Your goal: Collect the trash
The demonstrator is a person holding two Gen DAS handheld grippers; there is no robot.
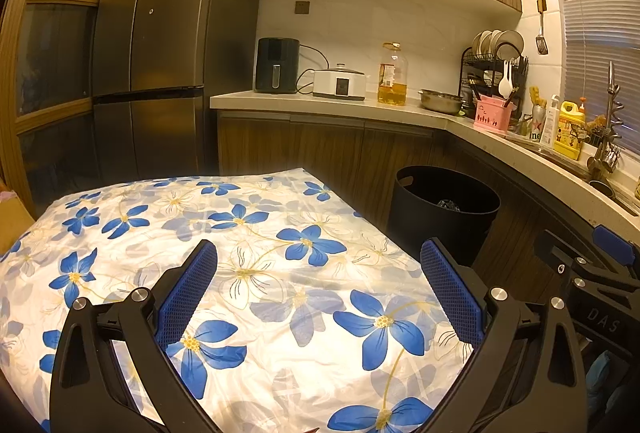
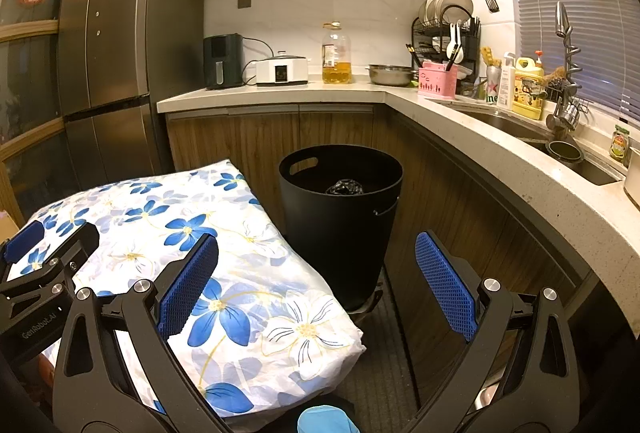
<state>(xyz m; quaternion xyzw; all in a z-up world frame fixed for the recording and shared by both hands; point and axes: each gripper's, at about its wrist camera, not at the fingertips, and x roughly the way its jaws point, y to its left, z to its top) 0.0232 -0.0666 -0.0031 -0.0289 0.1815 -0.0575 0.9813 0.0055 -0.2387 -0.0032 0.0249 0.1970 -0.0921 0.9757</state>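
Left claw: the left claw hovers spread wide and empty above the table under the blue-flowered white cloth.
Right claw: the right claw is likewise spread wide, holding nothing, aimed toward the bin.
Trash: a crumpled black plastic wad lies inside the round black plastic bin, just beside the table; no loose trash shows on the cloth.
Handling: the wad looks light, soft and crushable, probably slippery; a pinch across its bunched top should hold.
Bin: stiff-walled, with a cut-out handle at the rim for lifting.

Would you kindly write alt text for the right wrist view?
An open gripper points at a black bin holding a crumpled black bag, beside a table under a blue-flowered cloth. Behind runs a kitchen counter.
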